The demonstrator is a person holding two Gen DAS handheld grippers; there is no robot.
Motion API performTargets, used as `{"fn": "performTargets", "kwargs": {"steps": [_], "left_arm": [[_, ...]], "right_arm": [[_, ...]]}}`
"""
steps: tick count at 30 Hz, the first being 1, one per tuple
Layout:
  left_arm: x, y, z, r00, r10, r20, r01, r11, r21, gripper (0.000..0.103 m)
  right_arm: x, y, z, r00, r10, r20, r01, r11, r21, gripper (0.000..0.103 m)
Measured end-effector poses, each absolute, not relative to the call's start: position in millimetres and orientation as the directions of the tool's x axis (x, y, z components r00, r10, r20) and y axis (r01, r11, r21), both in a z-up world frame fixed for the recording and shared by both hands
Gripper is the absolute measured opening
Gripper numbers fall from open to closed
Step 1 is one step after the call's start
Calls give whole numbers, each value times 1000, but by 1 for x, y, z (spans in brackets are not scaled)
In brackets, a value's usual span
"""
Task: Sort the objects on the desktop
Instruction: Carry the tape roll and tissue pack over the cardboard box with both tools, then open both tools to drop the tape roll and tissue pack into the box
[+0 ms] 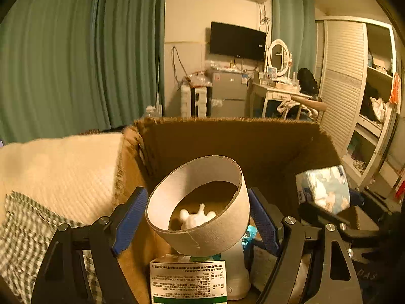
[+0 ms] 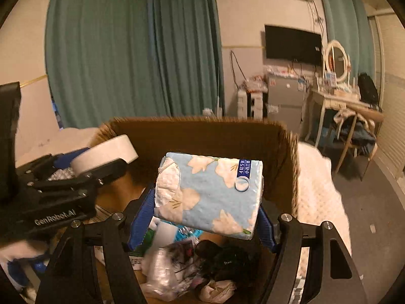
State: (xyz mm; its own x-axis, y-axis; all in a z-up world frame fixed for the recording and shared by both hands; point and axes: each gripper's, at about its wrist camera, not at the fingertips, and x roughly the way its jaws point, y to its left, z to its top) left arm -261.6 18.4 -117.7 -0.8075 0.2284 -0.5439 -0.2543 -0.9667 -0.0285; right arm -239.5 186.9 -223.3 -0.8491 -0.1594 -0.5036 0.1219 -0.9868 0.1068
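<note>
My left gripper (image 1: 197,215) is shut on a wide cardboard tape roll (image 1: 202,233) and holds it over the open cardboard box (image 1: 227,136). The roll also shows in the right wrist view (image 2: 106,154). My right gripper (image 2: 205,215) is shut on a blue flowered tissue pack (image 2: 210,192) above the same box (image 2: 197,126); the pack also shows in the left wrist view (image 1: 324,190). In the box lie a printed carton (image 1: 187,278), a white bottle (image 1: 235,271), crumpled plastic (image 2: 162,278) and dark items (image 2: 222,258).
The box stands on a bed with a cream blanket (image 1: 58,172) and checked cloth (image 1: 22,240). Teal curtains (image 1: 76,58), a wall TV (image 1: 238,40), a dressing table (image 1: 281,88) and a wardrobe (image 1: 354,88) stand behind.
</note>
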Motion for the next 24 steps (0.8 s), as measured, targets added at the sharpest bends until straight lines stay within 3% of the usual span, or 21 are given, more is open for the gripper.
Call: {"fn": "performTargets", "kwargs": {"steps": [7,10,17,24], "left_arm": [[-261,25,-129,-797,222,-562,-266,-964,-2,85],[-258,22,-130,-795,237,-558,-277,-961,-14,94],[-239,18,-120,-823,234,-517,-259,-966,-24,102],[-208,11,-82,-868,238,-437,-251,-967,-27,103]], "right_arm": [[-244,188,-239,-820,-170,-547,128,-985,113,72],[-242,189,-240,-824,-177,-539,134,-984,119,80],[-223,198,-223,-867,-108,-487,77,-994,83,87],[-197,210,-186,-909,-74,-411,43,-996,84,91]]}}
